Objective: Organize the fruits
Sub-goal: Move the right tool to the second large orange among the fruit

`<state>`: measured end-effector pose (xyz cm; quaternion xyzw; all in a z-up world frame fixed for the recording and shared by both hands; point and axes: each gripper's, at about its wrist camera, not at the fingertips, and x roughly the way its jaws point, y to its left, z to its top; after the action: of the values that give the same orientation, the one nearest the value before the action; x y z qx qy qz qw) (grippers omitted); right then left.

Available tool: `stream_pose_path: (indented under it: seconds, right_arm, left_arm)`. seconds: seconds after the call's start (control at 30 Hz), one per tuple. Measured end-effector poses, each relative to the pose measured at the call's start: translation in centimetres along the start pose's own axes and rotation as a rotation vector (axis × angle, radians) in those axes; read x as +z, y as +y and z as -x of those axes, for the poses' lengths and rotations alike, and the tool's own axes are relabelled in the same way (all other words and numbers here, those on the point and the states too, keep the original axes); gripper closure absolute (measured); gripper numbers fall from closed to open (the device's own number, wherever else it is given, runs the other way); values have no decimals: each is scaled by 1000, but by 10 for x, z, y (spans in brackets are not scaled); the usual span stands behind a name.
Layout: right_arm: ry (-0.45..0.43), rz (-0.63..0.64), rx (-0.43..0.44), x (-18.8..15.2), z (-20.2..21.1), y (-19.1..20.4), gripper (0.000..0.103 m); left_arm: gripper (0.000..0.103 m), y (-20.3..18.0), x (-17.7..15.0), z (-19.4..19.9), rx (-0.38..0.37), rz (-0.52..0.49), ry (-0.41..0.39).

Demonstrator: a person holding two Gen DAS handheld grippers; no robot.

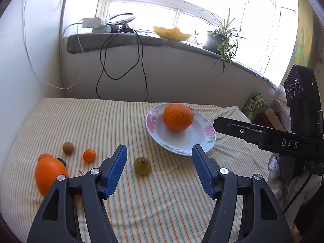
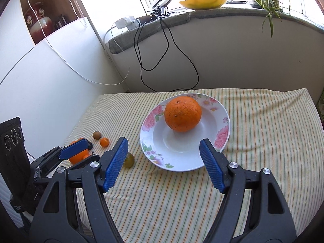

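On the striped cloth [image 1: 141, 202], a big orange [image 1: 49, 174] lies far left with smaller fruits beside it. The left gripper [image 1: 159, 155] hangs spread and empty. Another orange [image 2: 182, 113] sits on the flowered plate [image 2: 220, 139]; the right gripper [image 2: 164, 147] hangs empty, widening.

Left tool [image 1: 159, 151] and right tool [image 2: 163, 144] both angle downward, jaws apart, empty

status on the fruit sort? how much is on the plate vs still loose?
Done: one large orange sits on the floral plate. In hand: nothing; left gripper and right gripper are open and empty. Left: second orange, small tangerine, brown fruit and green fruit on the striped cloth.
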<state>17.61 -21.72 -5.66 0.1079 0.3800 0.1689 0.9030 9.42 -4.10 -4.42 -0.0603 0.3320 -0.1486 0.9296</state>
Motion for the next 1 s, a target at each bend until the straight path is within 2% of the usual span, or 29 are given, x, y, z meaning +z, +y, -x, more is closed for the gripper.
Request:
stream_pose_path:
  seconds: [0.13,0.33,0.4,0.43,0.77,1.0]
  right_arm:
    - [-30,14,42,-7,5,21,27]
    - [-14,92,80,-10,1,61,22]
    - [-5,129,87,-11,-3,74,12]
    - [-3,144,88,-11,-5,80,12]
    - [126,233,183,-21,-45,131,12]
    - [215,194,247,-25,-79,148,12]
  left_arm:
    - [34,18,-10,17,23,28,-16]
    - [31,52,-30,34,65,97,-17]
    - [31,65,-37,38,85,123,-13]
    - [31,71,-40,40,93,136,-11]
    - [31,125,-63,48,128,258,10]
    - [31,141,-70,48,131,294,14]
